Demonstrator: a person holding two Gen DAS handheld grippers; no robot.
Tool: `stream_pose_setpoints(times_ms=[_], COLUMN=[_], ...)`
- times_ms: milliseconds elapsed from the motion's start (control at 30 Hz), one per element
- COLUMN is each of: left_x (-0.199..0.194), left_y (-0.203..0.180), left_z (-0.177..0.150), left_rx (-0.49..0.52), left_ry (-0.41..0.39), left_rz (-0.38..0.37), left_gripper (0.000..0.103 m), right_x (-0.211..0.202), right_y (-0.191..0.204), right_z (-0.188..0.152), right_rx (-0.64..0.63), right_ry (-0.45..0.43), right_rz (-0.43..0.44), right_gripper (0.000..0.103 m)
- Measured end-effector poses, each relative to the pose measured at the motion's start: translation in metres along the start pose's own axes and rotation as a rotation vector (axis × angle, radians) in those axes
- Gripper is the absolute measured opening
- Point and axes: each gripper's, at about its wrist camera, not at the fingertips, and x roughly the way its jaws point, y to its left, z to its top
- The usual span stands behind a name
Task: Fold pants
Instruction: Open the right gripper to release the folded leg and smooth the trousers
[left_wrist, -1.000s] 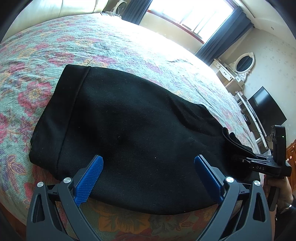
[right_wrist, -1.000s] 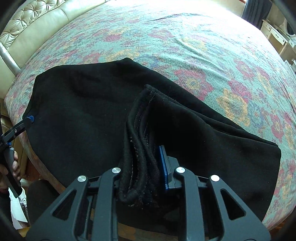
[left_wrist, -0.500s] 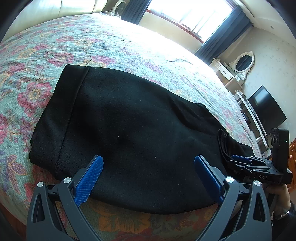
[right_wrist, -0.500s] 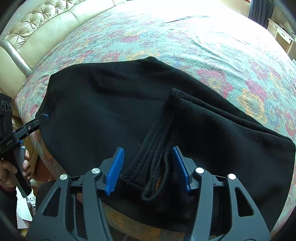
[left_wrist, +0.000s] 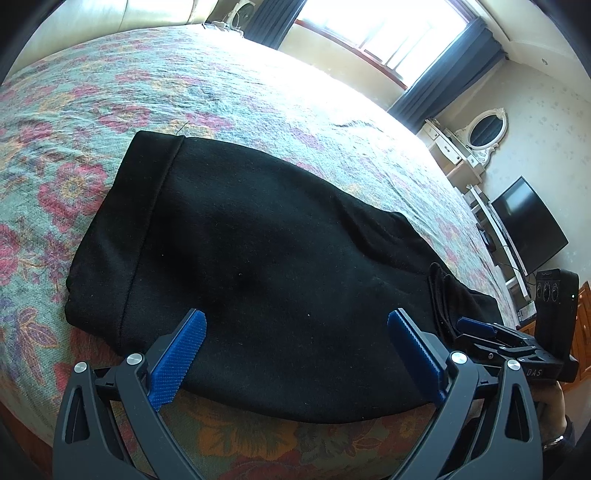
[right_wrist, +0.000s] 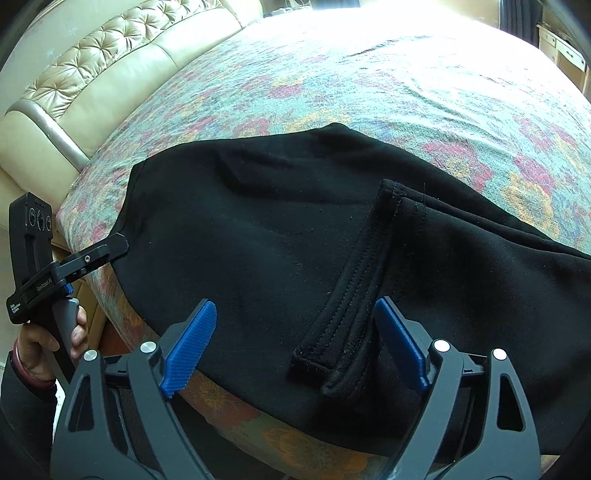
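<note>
Black pants (left_wrist: 258, 251) lie folded on the floral bedspread (left_wrist: 110, 92) near the bed's front edge. My left gripper (left_wrist: 295, 347) is open and empty, just above the pants' near edge. My right gripper (right_wrist: 295, 347) is open and empty over the pants (right_wrist: 258, 240); the stitched cuffs (right_wrist: 354, 306) lie flat on top between its blue fingers. In the left wrist view the right gripper (left_wrist: 476, 328) shows at the right by the cuffs. In the right wrist view the left gripper (right_wrist: 118, 249) shows at the pants' left edge.
A tufted beige headboard (right_wrist: 110, 62) runs along the left. A window with dark curtains (left_wrist: 424, 85), a white dresser with mirror (left_wrist: 480, 136) and a TV (left_wrist: 528, 229) stand beyond the bed. The bed's front edge (right_wrist: 258, 421) is right below the grippers.
My right gripper opened and let go of the cuffs, then drew back; the cuffs now lie flat on the pants. The left gripper stayed open and hardly moved.
</note>
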Motion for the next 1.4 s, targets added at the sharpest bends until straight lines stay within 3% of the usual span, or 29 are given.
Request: stream_pose_setpoints(times_ms=[200, 400, 500, 600, 700, 800, 1033, 1133, 1267, 1400], left_x=[-0.032, -0.06, -0.053, -0.036, -0.018, -0.002, 0.003, 0.009, 0.011, 0.006], left_y=[0.016, 0.067, 0.092, 0.109, 0.124, 0.135, 0.145, 0.138, 0.144, 0.144], left_z=[0.013, 0.037, 0.049, 0.064, 0.071, 0.073, 0.073, 0.07, 0.073, 0.071], left_rx=[-0.006, -0.051, -0.066, -0.051, -0.048, -0.037, -0.007, 0.025, -0.042, 0.007], left_ry=[-0.052, -0.114, -0.068, 0.012, 0.111, 0.188, 0.237, 0.264, 0.228, 0.242], left_rz=[-0.042, -0.019, -0.053, -0.081, -0.162, -0.179, -0.418, -0.471, -0.577, -0.545], left_gripper=[0.098, 0.098, 0.098, 0.098, 0.098, 0.098, 0.098, 0.098, 0.098, 0.098], right_x=[-0.027, -0.043, -0.046, -0.048, -0.05, -0.052, -0.05, -0.047, -0.044, -0.044], right_y=[-0.02, -0.046, -0.054, -0.055, -0.057, -0.057, -0.055, -0.052, -0.048, -0.046], right_z=[-0.01, -0.033, -0.046, -0.056, -0.062, -0.065, -0.067, -0.066, -0.065, -0.064], right_rx=[0.055, 0.125, 0.152, 0.161, 0.173, 0.172, 0.199, 0.194, 0.193, 0.193], right_ry=[-0.075, -0.099, -0.102, -0.095, -0.089, -0.083, -0.08, -0.078, -0.076, -0.072], right_rz=[0.072, 0.117, 0.123, 0.127, 0.139, 0.141, 0.175, 0.169, 0.166, 0.164], right_gripper=[0.089, 0.091, 0.091, 0.091, 0.091, 0.091, 0.091, 0.091, 0.091, 0.091])
